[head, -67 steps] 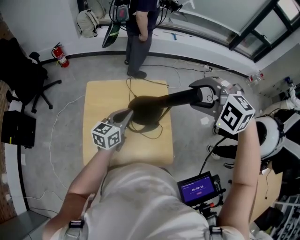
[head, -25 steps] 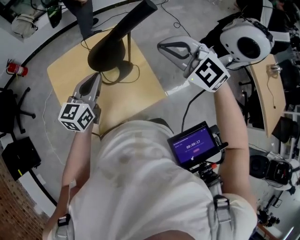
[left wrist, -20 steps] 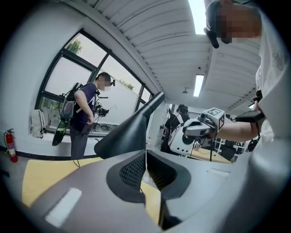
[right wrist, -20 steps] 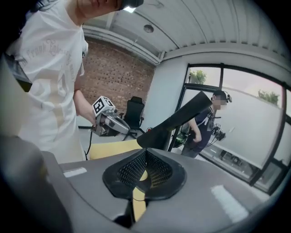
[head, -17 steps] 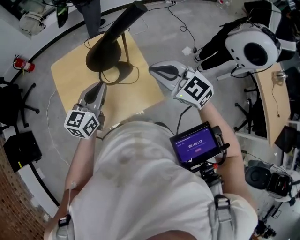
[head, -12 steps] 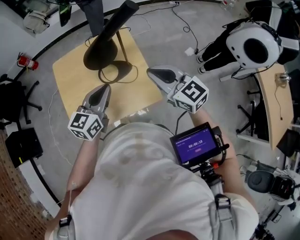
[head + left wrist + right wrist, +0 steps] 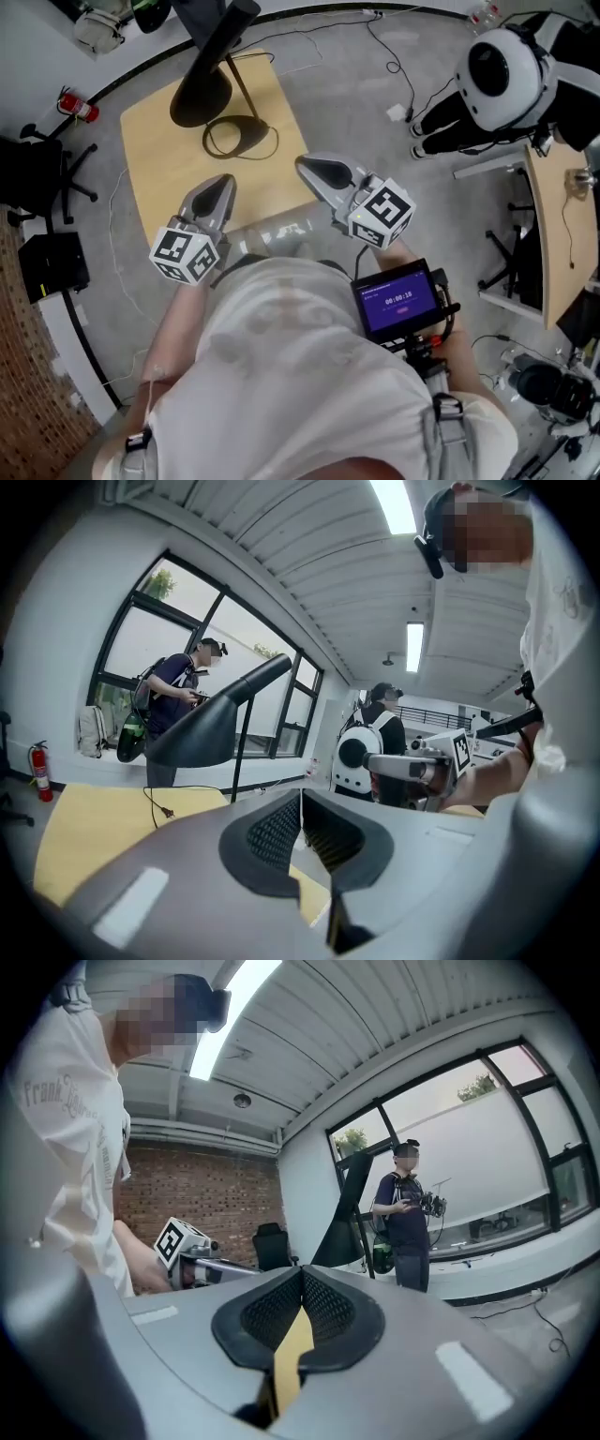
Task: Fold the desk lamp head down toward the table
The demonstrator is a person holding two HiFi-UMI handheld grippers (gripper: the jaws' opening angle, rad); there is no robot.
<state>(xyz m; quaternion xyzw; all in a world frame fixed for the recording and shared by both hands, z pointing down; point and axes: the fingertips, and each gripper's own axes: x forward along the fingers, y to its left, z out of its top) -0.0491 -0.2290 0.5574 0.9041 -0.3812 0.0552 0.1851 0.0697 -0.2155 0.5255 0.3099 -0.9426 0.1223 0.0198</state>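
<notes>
The black desk lamp [image 7: 204,75] stands on the far part of the square wooden table [image 7: 159,187], its cone head slanting down over the round base [image 7: 240,137]. My left gripper [image 7: 223,181] hangs over the table's near edge, shut and empty, well short of the lamp. My right gripper [image 7: 302,165] is shut and empty too, at the table's near right corner. In the left gripper view the lamp head [image 7: 199,735] sits beyond the closed jaws [image 7: 302,803]. The right gripper view has the lamp [image 7: 349,1215] ahead of its closed jaws [image 7: 301,1281].
A cord loops around the lamp base [image 7: 225,141]. A person [image 7: 410,1215] stands beyond the table. A fire extinguisher [image 7: 79,109] and office chair [image 7: 42,173] are at left, a white helmeted figure [image 7: 506,66] at right, a lit screen [image 7: 399,300] at my chest.
Both grippers have pulled back from the lamp toward my body; the right one has rolled and dropped lower. The lamp keeps its place, head angled down.
</notes>
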